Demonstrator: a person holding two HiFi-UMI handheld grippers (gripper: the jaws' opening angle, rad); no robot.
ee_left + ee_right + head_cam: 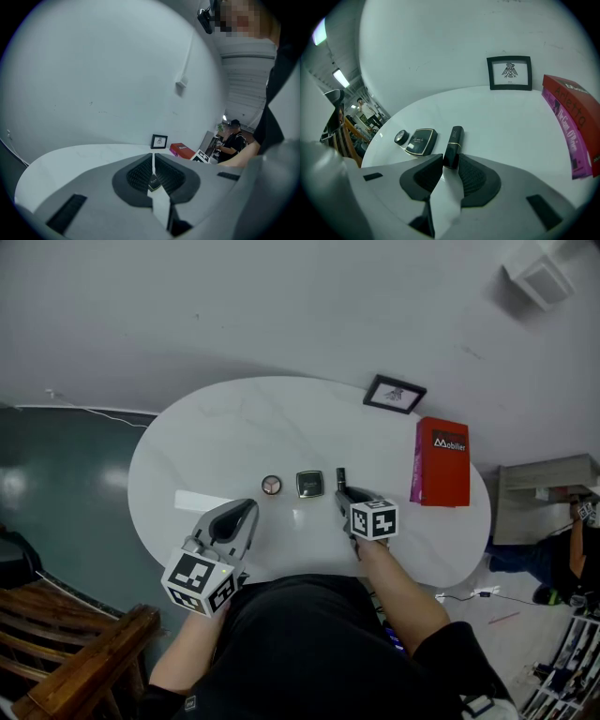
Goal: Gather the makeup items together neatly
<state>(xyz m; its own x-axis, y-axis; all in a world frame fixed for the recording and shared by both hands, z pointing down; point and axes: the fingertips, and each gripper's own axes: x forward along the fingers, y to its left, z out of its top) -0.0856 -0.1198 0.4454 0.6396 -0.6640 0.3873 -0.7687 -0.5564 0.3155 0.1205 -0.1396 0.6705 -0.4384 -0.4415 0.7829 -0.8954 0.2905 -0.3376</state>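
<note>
On the white oval table three makeup items lie in a row: a round compact, a square black compact and a black lipstick. In the right gripper view the lipstick lies flat, its near end between the tips of my right gripper, whose pads touch it on both sides. The square compact and the round one sit just to its left. My left gripper hovers near the table's front edge, short of the round compact. It is shut with nothing held.
A small framed picture leans on the wall at the back right. A red book lies at the table's right end. A wooden chair stands at the lower left. A person stands far off beyond the table.
</note>
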